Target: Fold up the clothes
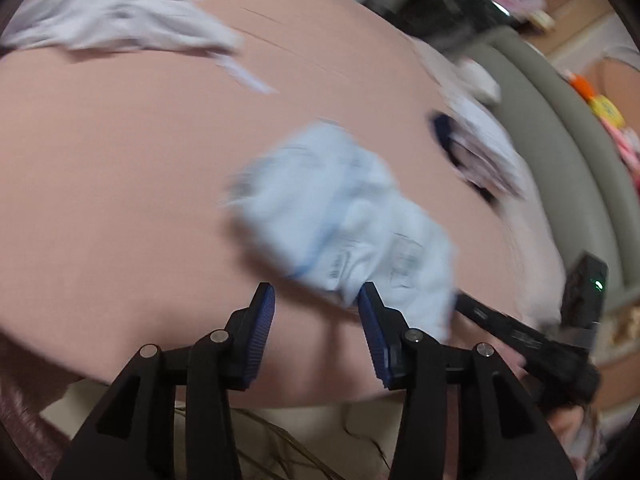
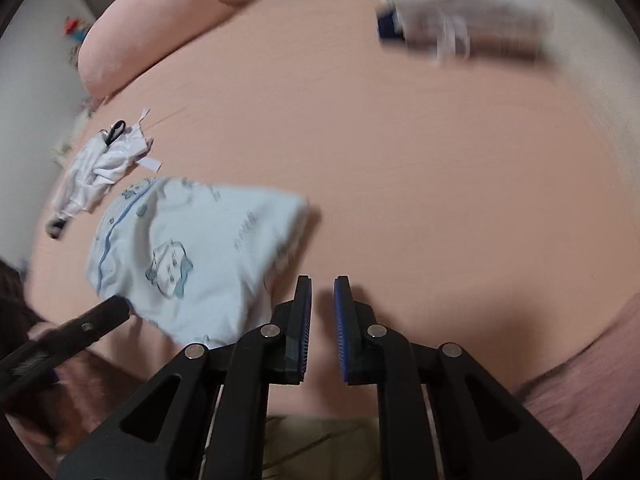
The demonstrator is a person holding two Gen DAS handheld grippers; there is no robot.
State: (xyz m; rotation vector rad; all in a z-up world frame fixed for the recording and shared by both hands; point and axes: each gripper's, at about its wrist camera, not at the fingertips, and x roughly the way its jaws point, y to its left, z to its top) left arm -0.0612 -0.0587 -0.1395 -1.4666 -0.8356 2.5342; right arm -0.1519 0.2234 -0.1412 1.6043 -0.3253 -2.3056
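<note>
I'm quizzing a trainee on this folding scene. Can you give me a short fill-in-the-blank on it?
1. The printed garment nearest the grippers is light ____.
2. The sheet under the clothes is ____.
3. The black-handled ____ lie on the crumpled white garment.
4. Between the right gripper pads there is ____.

Missing words: blue; pink; scissors; nothing

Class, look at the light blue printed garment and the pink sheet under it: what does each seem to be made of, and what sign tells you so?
Light blue garment: probably soft cotton knit, matte; it bunches into rounded folds and carries a flat printed cartoon. Pink sheet: likely smooth woven or jersey fabric, matte; it lies taut with only fine creases and no shine. Blur leaves the weave unclear.
</note>
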